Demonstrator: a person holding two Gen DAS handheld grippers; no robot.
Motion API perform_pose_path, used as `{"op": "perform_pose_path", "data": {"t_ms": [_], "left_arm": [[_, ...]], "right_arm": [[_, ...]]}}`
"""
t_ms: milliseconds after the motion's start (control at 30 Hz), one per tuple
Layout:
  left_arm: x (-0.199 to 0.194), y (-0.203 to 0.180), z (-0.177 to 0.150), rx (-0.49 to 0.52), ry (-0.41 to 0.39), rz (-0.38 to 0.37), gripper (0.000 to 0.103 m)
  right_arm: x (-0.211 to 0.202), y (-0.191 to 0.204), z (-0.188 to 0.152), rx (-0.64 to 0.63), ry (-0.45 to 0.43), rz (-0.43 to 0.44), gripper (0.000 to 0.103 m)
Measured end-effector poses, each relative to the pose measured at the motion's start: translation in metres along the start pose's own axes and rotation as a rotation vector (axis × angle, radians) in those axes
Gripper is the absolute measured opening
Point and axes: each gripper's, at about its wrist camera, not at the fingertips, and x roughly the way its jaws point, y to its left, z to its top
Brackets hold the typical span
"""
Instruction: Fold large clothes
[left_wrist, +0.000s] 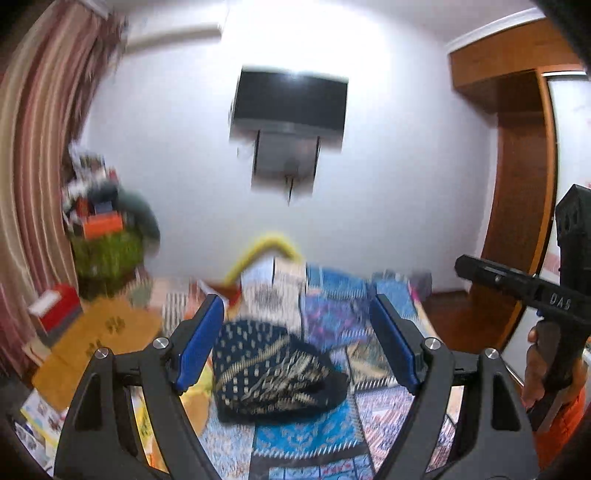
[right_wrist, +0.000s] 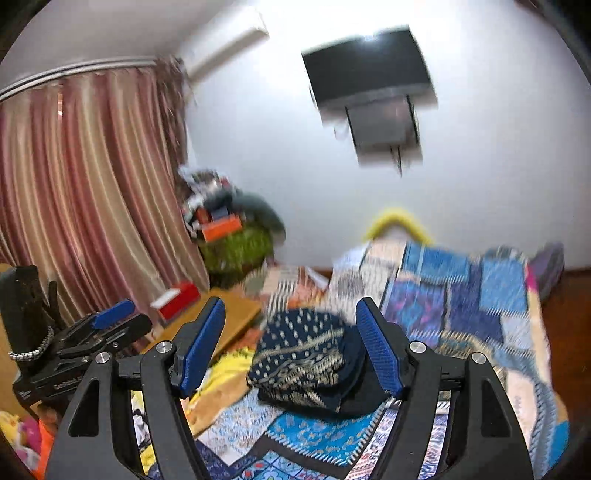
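With both the left gripper (left_wrist: 295, 341) and the right gripper (right_wrist: 291, 345) spread and empty, the dark patterned garment (left_wrist: 275, 365), bundled on the near patchwork quilt (left_wrist: 295, 439), is best pinched at two opposite edges.

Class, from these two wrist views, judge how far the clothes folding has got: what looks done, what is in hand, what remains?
Done: the dark patterned garment lies as a compact bundle on the patchwork blanket. In hand: nothing; the left gripper and right gripper are both open, raised clear of it. Left: yellow fabric beside the bundle looks loose, perhaps next; the blur hides more.
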Motion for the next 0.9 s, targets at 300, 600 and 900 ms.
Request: {"op": "perform_pose_path", "data": {"t_ms": [300,600,900], "left_arm": [[-0.077,-0.043,-0.012,0.048,-0.195,0.092,0.082],[-0.089,-0.04,-0.025,-0.013,-0.186,0.092,0.1],[-0.084,-0.034,-0.035,-0.041,-0.151,0.109,0.102]], "right_arm": [[-0.057,0.042,-0.021,-0.115,-0.158,-0.106,0.08],[-0.052,0.042,-0.028,-0.106,-0.15,-0.191,0.103],[-0.053,0.04,-0.034,-0.096,-0.134,-0.197,0.103]]}}
